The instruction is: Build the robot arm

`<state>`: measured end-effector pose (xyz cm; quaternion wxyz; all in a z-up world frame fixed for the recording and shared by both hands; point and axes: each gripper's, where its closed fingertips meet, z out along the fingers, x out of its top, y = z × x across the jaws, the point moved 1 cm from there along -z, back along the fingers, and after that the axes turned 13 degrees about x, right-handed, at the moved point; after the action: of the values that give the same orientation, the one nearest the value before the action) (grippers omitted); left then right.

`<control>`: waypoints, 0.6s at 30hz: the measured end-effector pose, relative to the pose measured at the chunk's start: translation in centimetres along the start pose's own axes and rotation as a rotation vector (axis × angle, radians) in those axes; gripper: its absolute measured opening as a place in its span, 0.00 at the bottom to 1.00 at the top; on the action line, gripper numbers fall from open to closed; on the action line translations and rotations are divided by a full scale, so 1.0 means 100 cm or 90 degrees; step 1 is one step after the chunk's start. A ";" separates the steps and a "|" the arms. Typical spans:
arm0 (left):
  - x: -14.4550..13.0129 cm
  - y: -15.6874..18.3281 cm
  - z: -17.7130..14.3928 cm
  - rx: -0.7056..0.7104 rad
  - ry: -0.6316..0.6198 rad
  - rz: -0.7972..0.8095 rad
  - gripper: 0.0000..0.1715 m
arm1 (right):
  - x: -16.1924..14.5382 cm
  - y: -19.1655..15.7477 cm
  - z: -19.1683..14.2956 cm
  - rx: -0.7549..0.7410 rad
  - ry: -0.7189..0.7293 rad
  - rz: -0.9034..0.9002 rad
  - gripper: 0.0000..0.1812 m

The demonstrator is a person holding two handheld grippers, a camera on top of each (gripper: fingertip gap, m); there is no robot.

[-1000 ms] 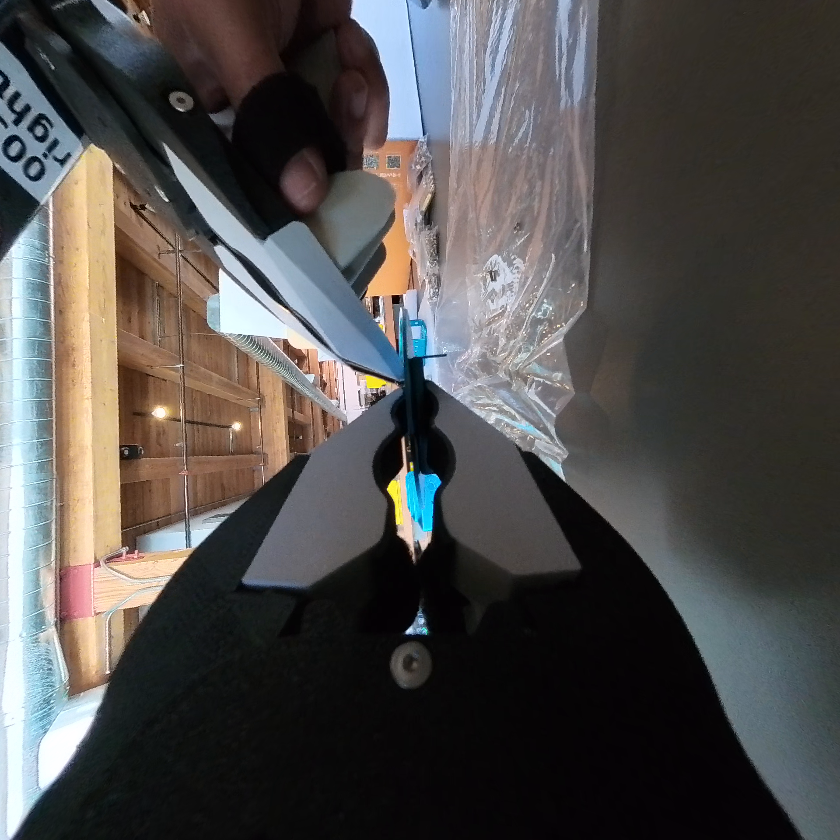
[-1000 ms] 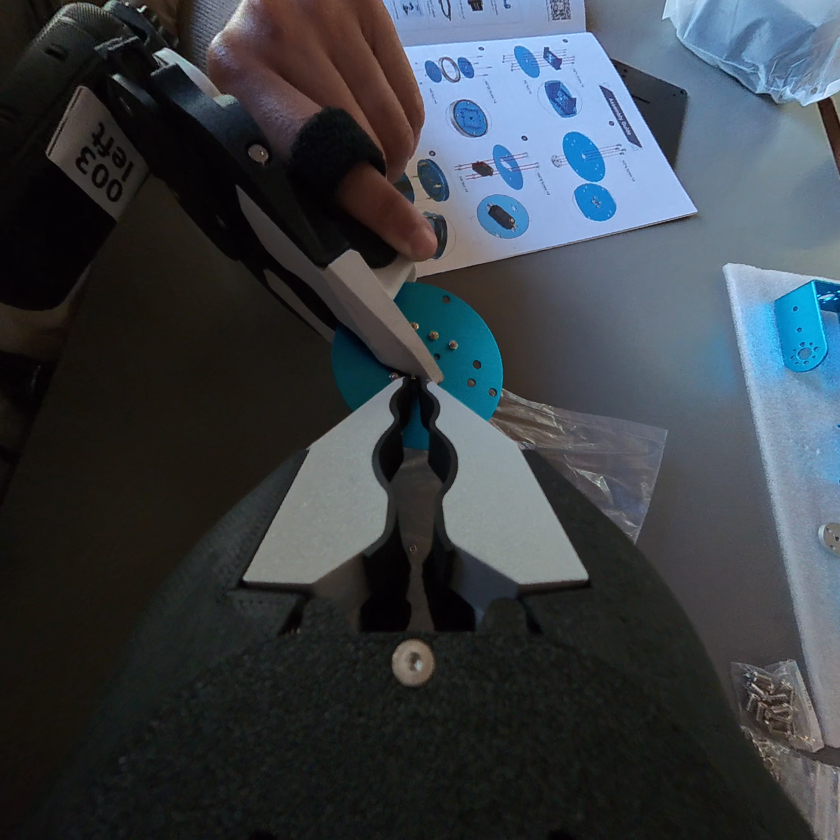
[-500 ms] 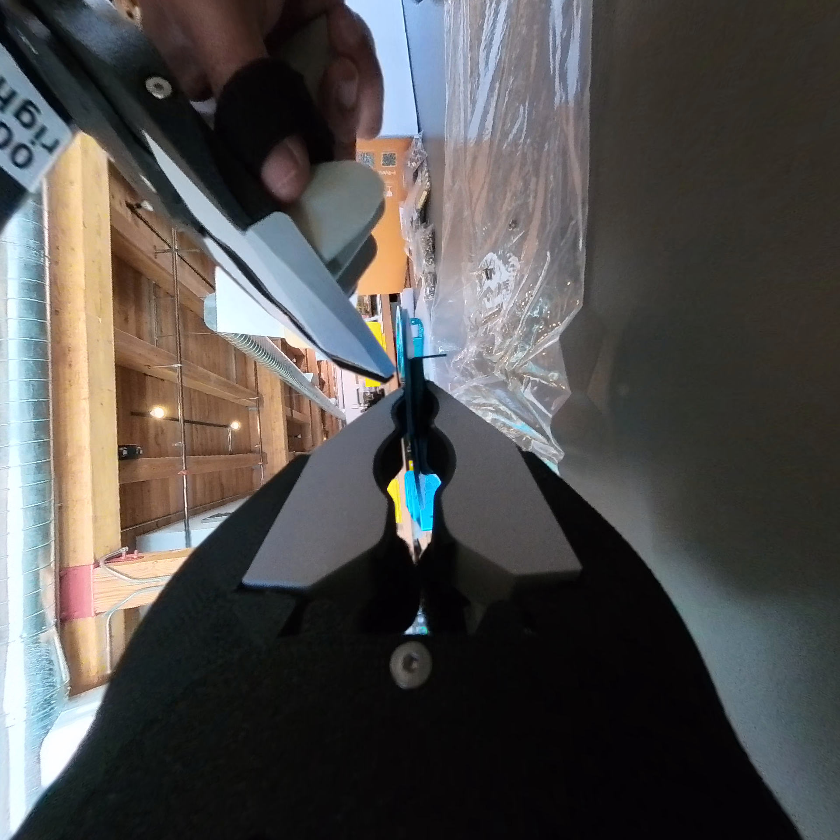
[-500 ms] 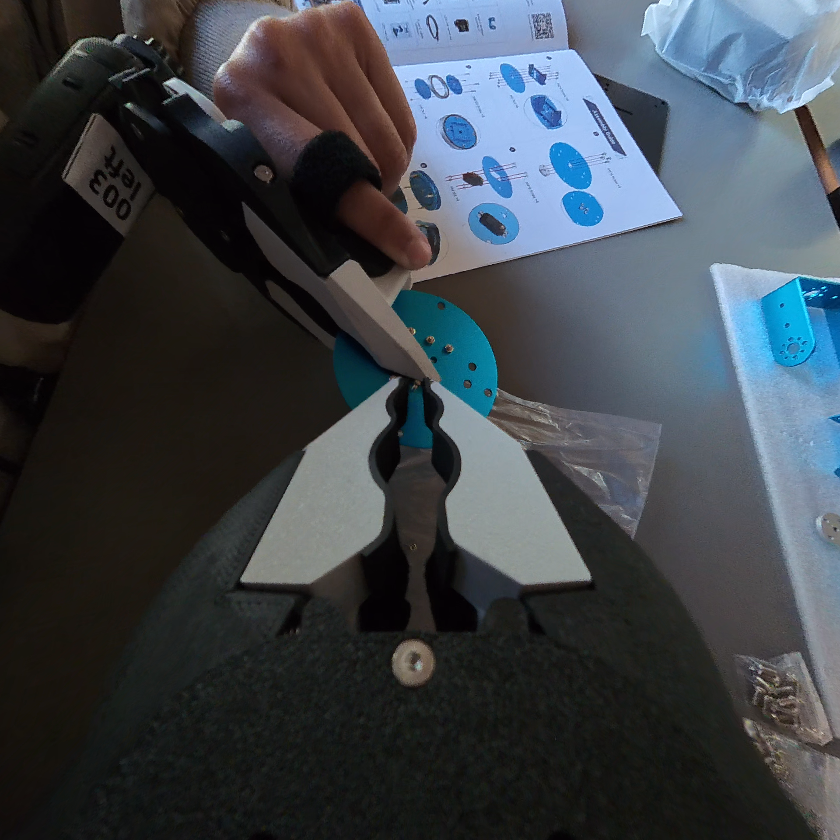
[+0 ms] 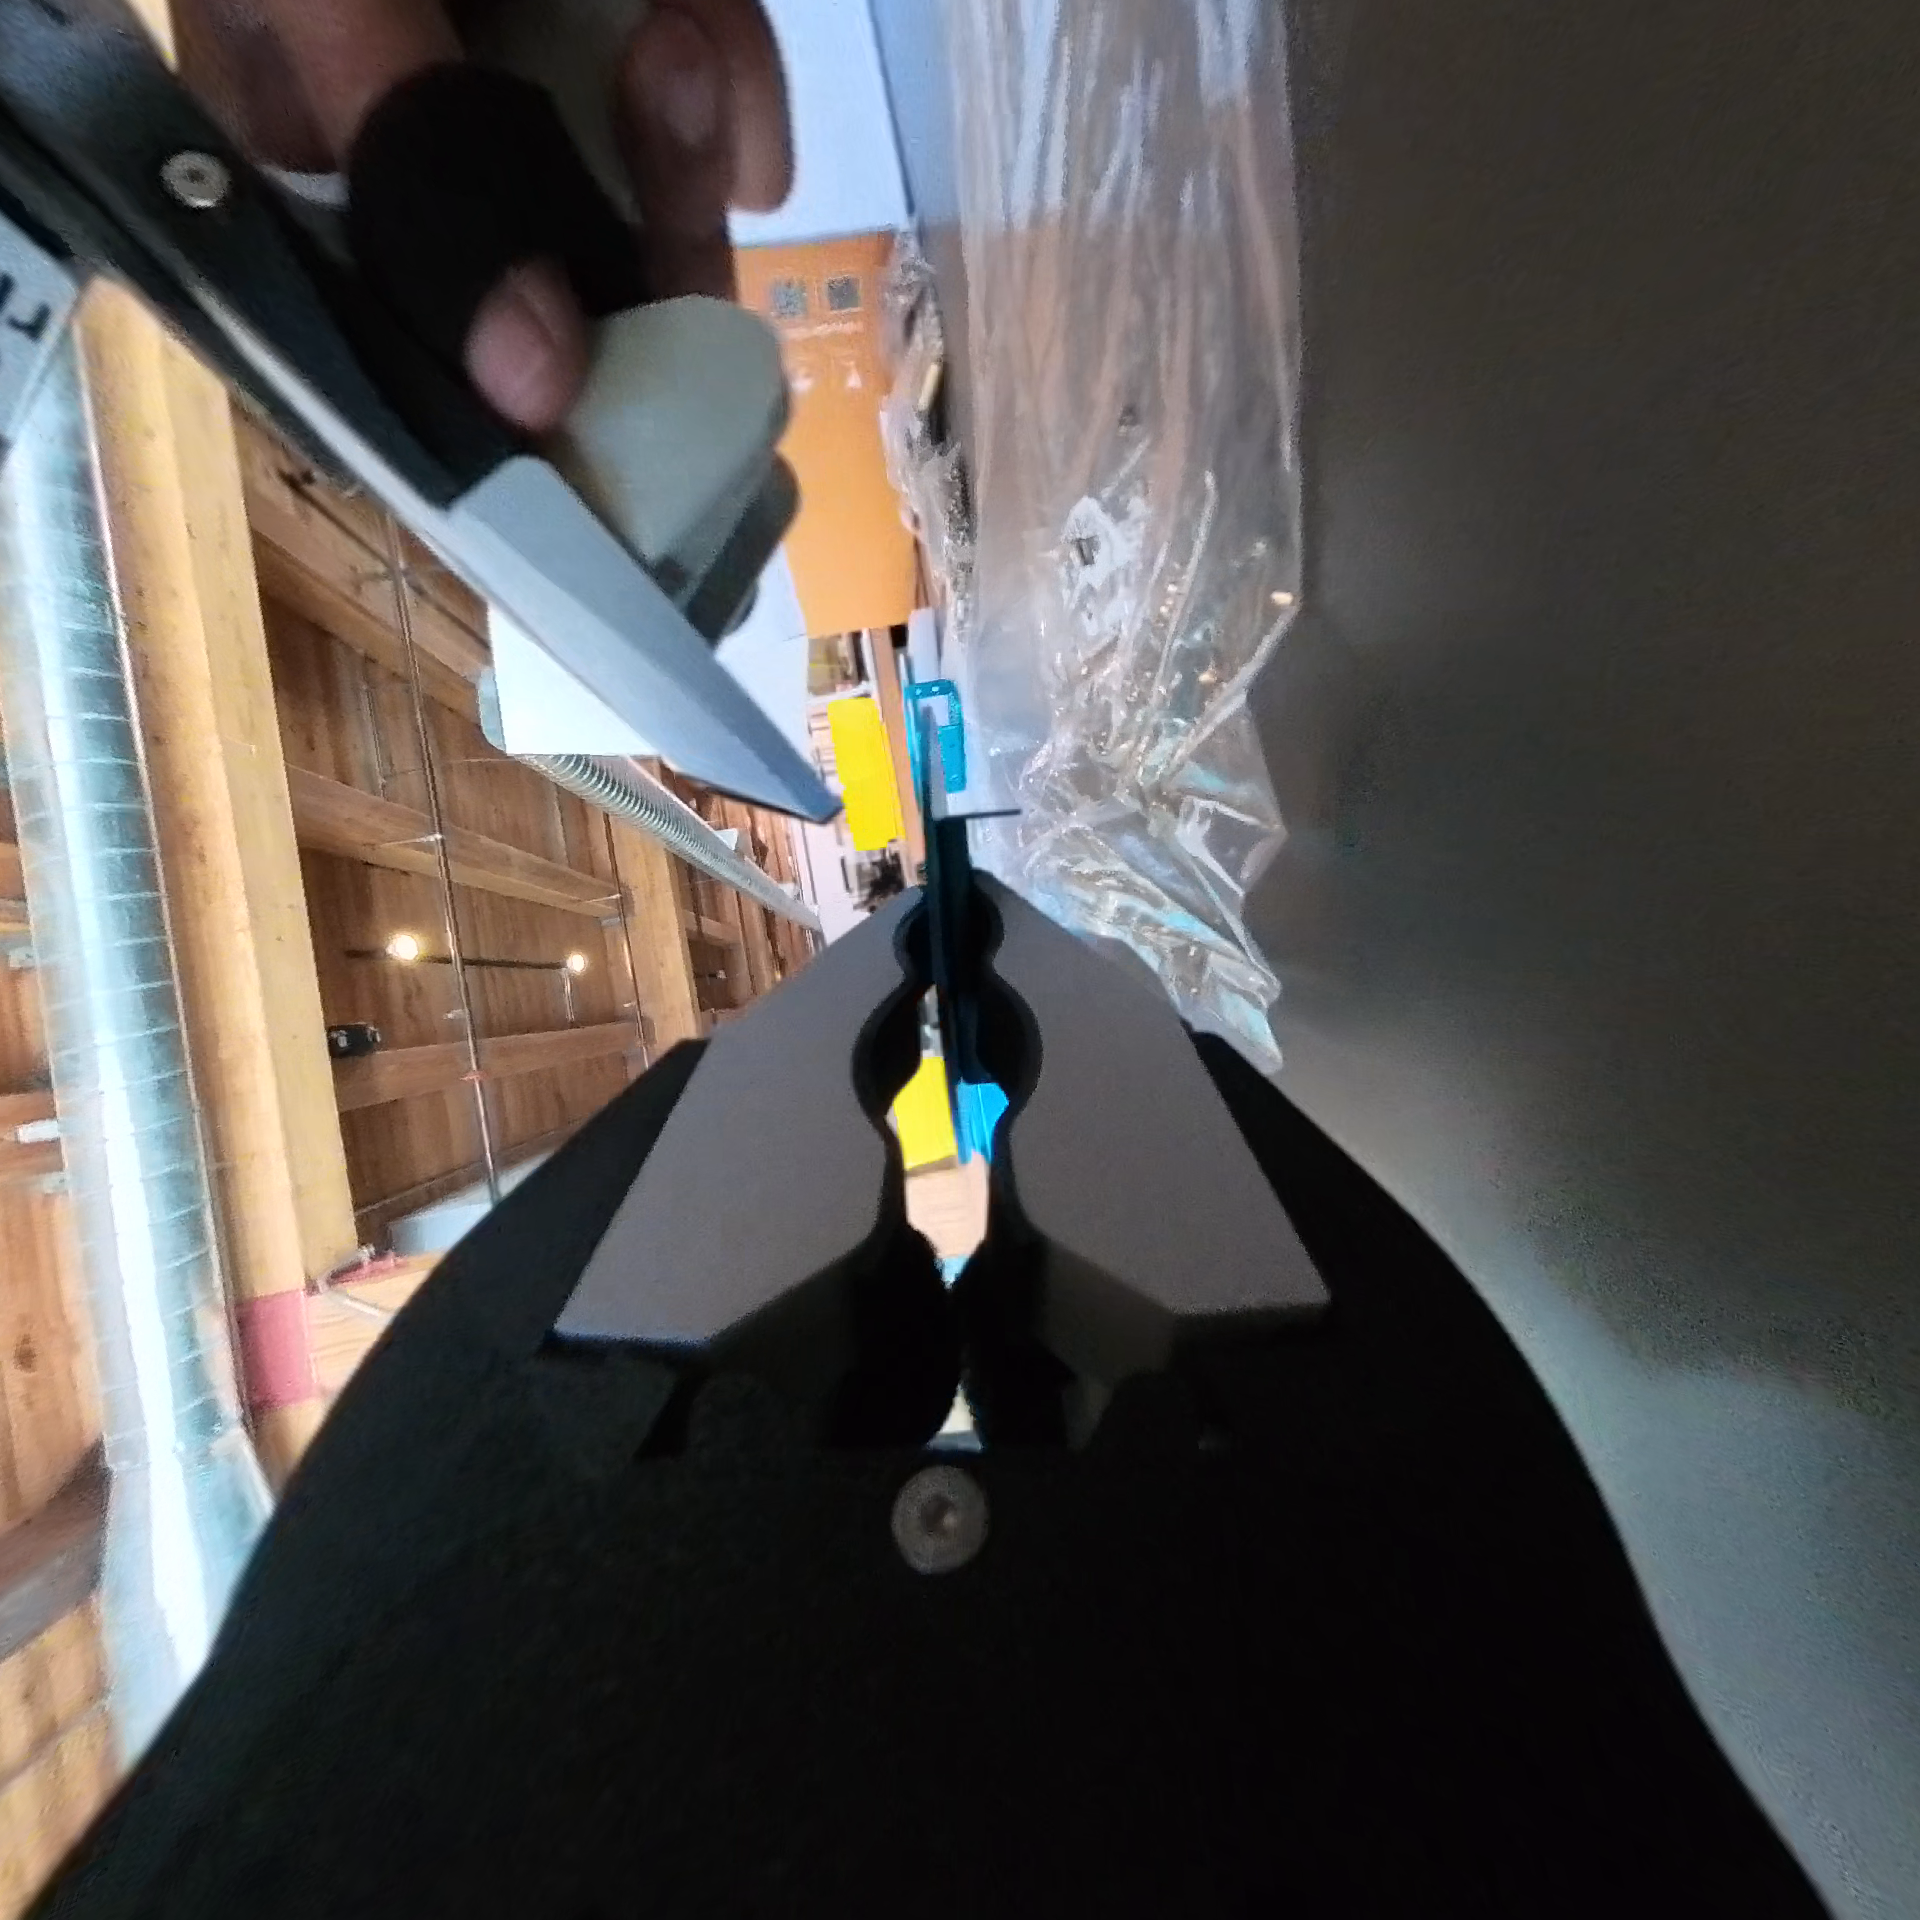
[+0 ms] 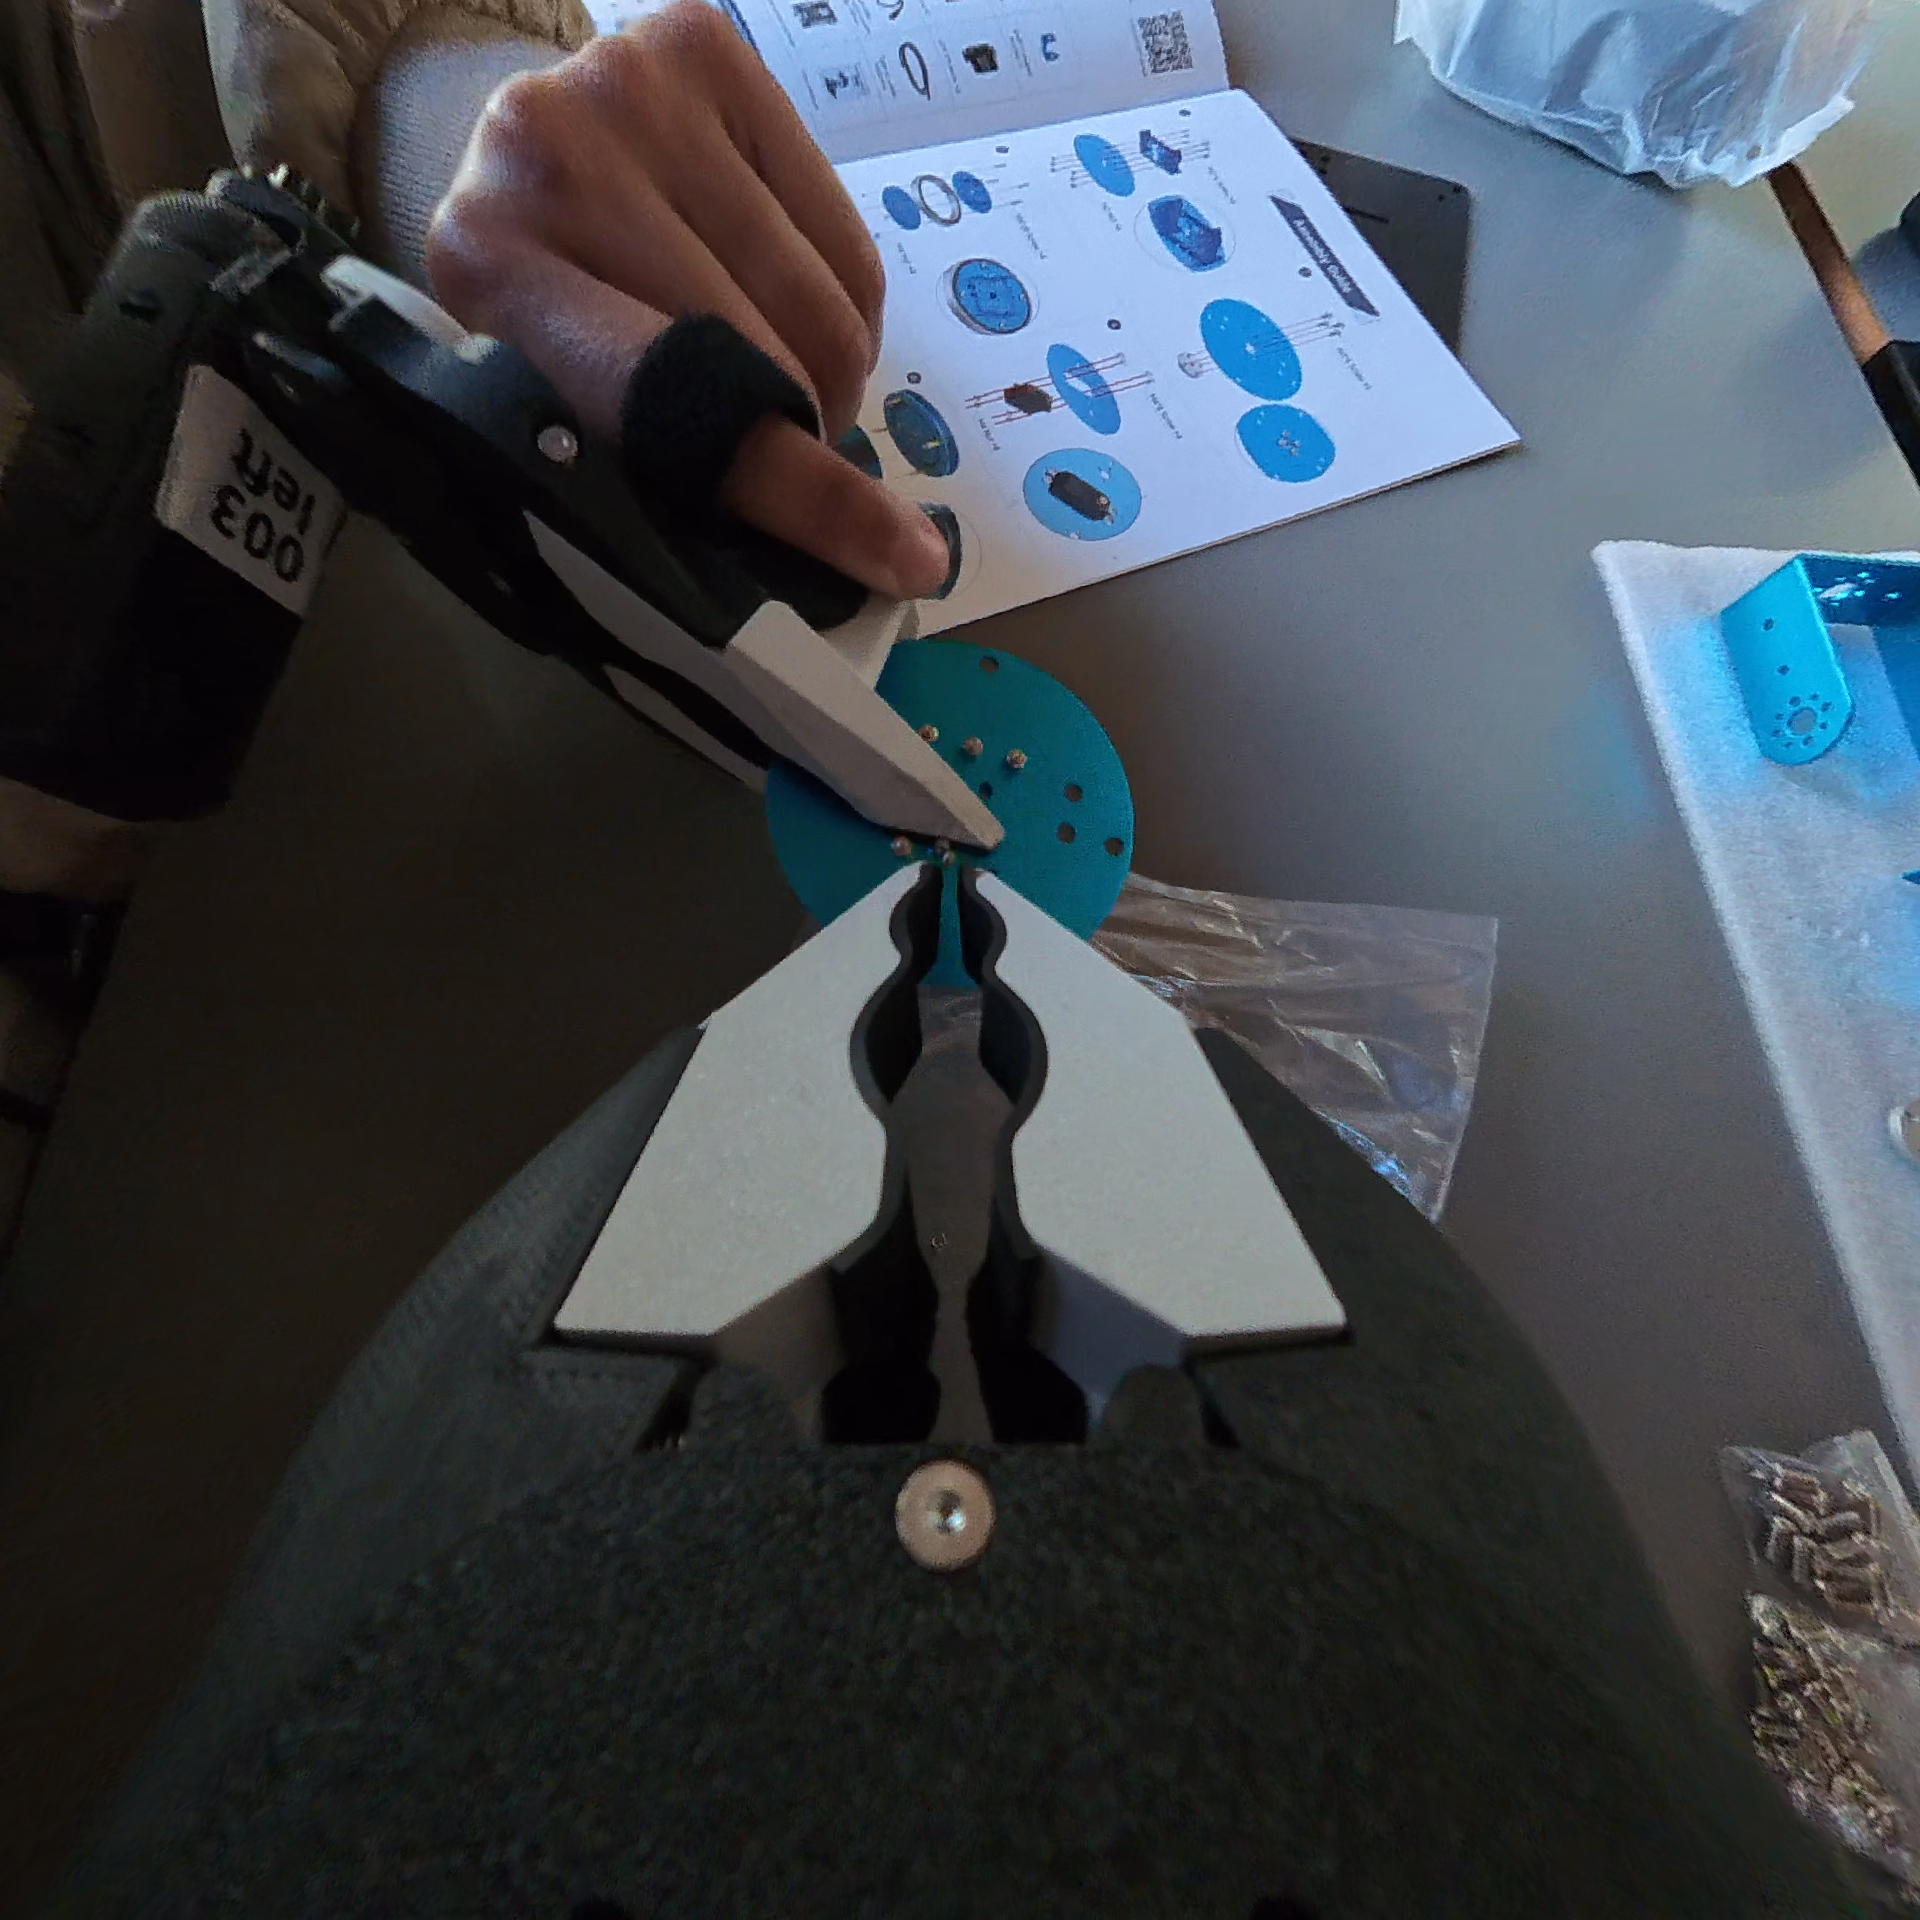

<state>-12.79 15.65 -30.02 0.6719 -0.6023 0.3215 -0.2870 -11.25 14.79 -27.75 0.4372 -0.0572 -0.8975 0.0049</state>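
My left gripper (image 5: 948, 883) is shut on the rim of a round blue metal disc (image 5: 948, 997), seen edge-on and held upright off the grey table (image 5: 1558, 727). In the right wrist view the left gripper (image 6: 971, 831) comes in from the upper left, clamping the disc (image 6: 1049, 769), which has several holes and small brass studs. My right gripper (image 6: 948, 878) is shut to a narrow slit, with its tips just short of the disc's near face beside a brass stud (image 6: 940, 852). I cannot tell whether it grips the stud. It also shows in the left wrist view (image 5: 821, 810), a little apart from the disc.
An open instruction booklet (image 6: 1195, 312) lies behind the disc, with a black plate (image 6: 1403, 218) beyond it. A clear plastic bag (image 6: 1330, 997) lies right of my fingers. A white foam tray (image 6: 1787, 935) with a blue bracket (image 6: 1797, 665) is at the right. Bags of screws (image 6: 1818, 1558) are at the lower right.
My right gripper's tips have drawn back a little from the disc, which they touched a second ago. My left gripper still holds the disc.
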 end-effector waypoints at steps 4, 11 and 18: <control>-0.006 0.009 0.004 -0.036 0.018 0.090 0.00 | -0.004 0.004 -0.017 -0.018 0.013 0.011 0.03; 0.014 -0.009 0.030 -0.088 0.115 0.262 0.00 | -0.030 0.004 -0.071 -0.038 0.061 0.049 0.04; 0.016 0.000 0.044 -0.143 0.109 0.253 0.01 | -0.078 -0.003 -0.071 0.006 0.039 0.116 0.08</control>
<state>-8.35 17.21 -29.88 0.6144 -0.5716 0.5193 -0.1617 -0.93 13.40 -29.46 0.4622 -0.1364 -0.8750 0.0469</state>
